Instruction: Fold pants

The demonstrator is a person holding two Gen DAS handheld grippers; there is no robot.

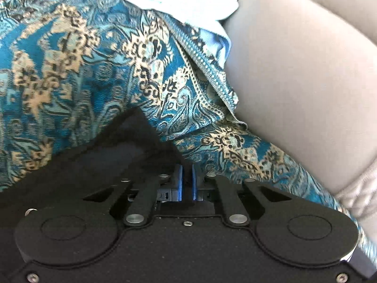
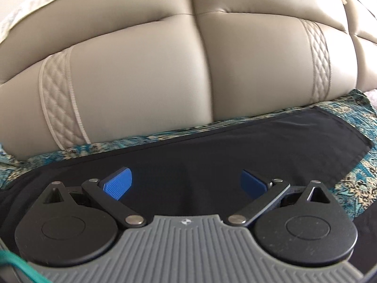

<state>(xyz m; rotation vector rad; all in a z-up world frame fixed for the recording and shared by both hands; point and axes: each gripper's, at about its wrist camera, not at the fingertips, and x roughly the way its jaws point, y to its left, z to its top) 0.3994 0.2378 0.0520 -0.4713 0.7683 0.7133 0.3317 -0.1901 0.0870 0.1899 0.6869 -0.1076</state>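
Black pants [image 2: 212,146] lie flat on a teal paisley throw [image 1: 70,70] spread over a beige leather sofa [image 2: 141,75], one hem reaching toward the right of the right wrist view. The left gripper [image 1: 187,179] has its blue pads [image 1: 179,181] drawn almost together at a corner of the pants [image 1: 132,146]; dark cloth sits at the narrow gap, though whether the pads actually pinch it cannot be told. The right gripper [image 2: 186,184] hovers over the middle of the pants with its blue pads [image 2: 117,185] spread wide, holding nothing. A pale blue cloth [image 1: 188,0] lies at the throw's far edge, against the sofa's cushion.
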